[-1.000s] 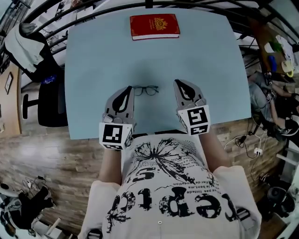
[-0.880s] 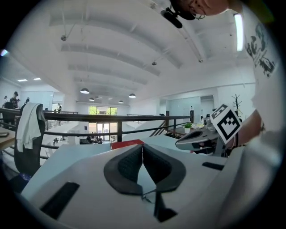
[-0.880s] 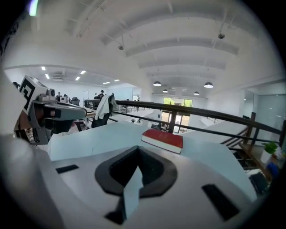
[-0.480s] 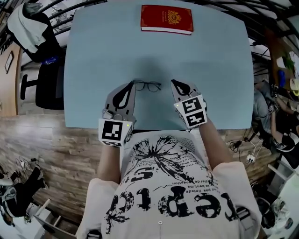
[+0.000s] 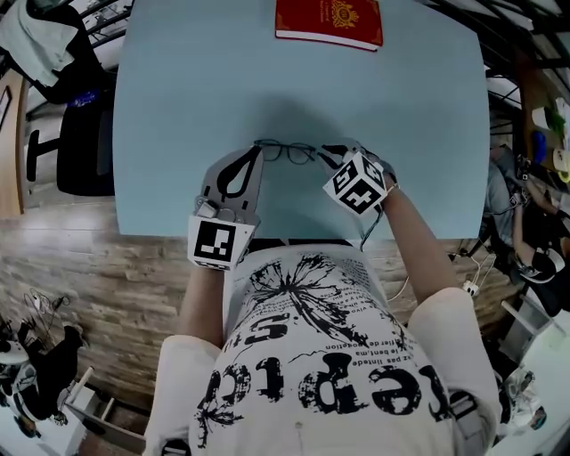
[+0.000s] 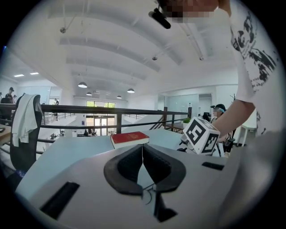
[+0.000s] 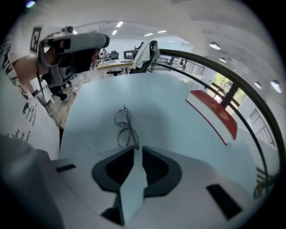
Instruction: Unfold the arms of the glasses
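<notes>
Thin dark-rimmed glasses [image 5: 287, 151] lie folded on the pale blue table [image 5: 178, 107]. My left gripper [image 5: 256, 151] reaches to their left end with its jaws shut tip to tip [image 6: 142, 145]; a thin piece of wire frame [image 6: 149, 195] shows low in the gap behind the tips, and I cannot tell if it is touched. My right gripper [image 5: 326, 153] tilts steeply down at the right end. Its jaws are opening, a narrow slit between the tips [image 7: 137, 150], with the near end of the glasses [image 7: 124, 127] just ahead of them and nothing pressed.
A red book [image 5: 329, 22] lies at the table's far edge, also seen as the red book [image 7: 213, 117] and the red book [image 6: 129, 138]. A black chair [image 5: 76, 142] stands left of the table. The table's near edge runs just behind both grippers.
The right gripper has dropped and tipped nose-down onto the right end of the glasses, and its jaws have parted. The left gripper has sunk a little at the left end.
</notes>
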`<action>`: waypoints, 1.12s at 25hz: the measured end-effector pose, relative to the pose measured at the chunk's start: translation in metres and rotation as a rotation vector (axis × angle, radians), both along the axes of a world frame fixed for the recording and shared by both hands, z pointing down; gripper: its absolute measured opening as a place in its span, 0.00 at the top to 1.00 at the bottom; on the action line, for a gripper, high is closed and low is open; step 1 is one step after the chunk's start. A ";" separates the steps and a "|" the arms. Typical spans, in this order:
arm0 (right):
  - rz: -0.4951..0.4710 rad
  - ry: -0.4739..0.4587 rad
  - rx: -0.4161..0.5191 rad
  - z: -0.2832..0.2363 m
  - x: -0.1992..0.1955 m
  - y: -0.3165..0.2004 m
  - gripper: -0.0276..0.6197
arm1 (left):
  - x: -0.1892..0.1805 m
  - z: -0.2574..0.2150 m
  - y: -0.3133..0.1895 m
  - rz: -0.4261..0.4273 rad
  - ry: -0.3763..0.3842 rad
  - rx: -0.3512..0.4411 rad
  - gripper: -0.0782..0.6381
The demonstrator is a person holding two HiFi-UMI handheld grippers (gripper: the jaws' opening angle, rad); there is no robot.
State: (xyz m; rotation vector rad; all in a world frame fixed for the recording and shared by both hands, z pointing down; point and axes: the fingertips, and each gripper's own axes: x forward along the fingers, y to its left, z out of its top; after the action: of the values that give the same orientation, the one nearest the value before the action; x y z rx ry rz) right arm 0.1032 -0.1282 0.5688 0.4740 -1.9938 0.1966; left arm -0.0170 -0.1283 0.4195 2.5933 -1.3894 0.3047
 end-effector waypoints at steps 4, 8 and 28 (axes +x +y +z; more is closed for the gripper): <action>-0.121 0.078 -0.014 0.015 -0.005 0.003 0.84 | -0.009 0.010 0.002 0.006 -0.016 -0.016 0.87; -0.202 0.119 -0.033 0.025 -0.012 0.005 0.84 | -0.017 0.023 0.005 0.006 -0.028 -0.060 0.86; -0.345 0.091 -0.001 0.028 -0.018 0.006 0.90 | 0.048 0.124 0.011 0.606 -0.610 -0.264 0.75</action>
State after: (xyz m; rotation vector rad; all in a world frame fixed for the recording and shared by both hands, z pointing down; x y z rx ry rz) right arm 0.0848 -0.1224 0.5967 0.1300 -1.9506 -0.0395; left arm 0.0313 -0.1172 0.5436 2.7237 -0.5550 1.3484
